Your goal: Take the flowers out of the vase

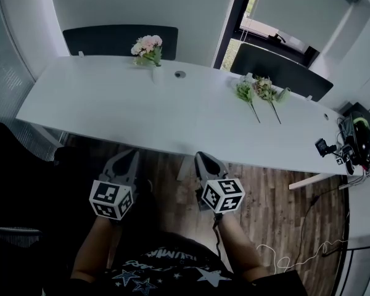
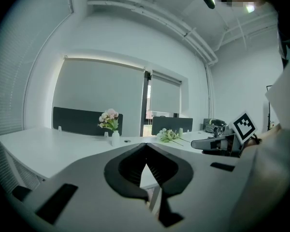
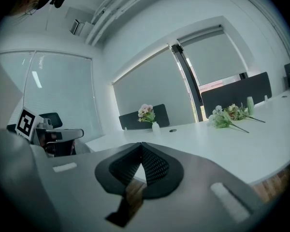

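Note:
A small white vase (image 1: 155, 73) stands near the far edge of the long white table (image 1: 111, 110), holding a bunch of pink flowers (image 1: 147, 48). Several loose flowers (image 1: 259, 93) lie flat on the table further right. Both grippers hang short of the table's near edge, over the wooden floor. My left gripper (image 1: 131, 157) is shut and empty, and my right gripper (image 1: 202, 160) is shut and empty too. In the left gripper view the shut jaws (image 2: 145, 147) point toward the vase (image 2: 115, 138). The right gripper view shows its shut jaws (image 3: 141, 147) below the vase (image 3: 155, 126) and loose flowers (image 3: 227, 116).
Dark panels (image 1: 120, 40) line the table's far side. A round cable hole (image 1: 180, 74) sits beside the vase. Black equipment (image 1: 356, 145) crowds the table's right end, with cables (image 1: 296, 251) trailing on the floor. A black office chair (image 1: 15, 171) stands at my left.

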A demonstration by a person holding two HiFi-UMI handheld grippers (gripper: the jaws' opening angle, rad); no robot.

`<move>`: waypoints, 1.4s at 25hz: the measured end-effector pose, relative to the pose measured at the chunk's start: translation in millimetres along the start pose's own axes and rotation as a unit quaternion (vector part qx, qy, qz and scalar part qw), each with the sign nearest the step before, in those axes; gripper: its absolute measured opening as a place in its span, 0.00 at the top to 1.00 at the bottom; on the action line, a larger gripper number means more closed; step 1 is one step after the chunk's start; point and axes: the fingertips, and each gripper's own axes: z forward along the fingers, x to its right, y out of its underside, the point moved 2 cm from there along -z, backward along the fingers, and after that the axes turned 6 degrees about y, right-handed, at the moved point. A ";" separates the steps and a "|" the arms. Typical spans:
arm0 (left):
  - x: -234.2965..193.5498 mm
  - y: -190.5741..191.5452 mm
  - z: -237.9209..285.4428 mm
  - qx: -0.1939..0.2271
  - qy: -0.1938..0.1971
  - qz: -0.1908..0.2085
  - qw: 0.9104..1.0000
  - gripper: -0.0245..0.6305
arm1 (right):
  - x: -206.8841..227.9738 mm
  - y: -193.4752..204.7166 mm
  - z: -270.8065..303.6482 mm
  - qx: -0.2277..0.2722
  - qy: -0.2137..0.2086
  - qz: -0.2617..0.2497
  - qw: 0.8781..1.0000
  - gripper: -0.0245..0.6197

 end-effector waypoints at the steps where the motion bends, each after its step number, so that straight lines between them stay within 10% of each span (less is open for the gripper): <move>1: -5.0 -0.8 5.4 0.001 0.002 -0.001 1.000 0.95 | 2.7 -1.9 5.9 0.000 0.003 -0.001 1.000 0.96; 35: -214.7 -50.2 220.9 -0.013 0.072 -0.004 0.997 0.95 | 40.7 -92.5 269.3 0.011 0.055 0.002 0.998 0.96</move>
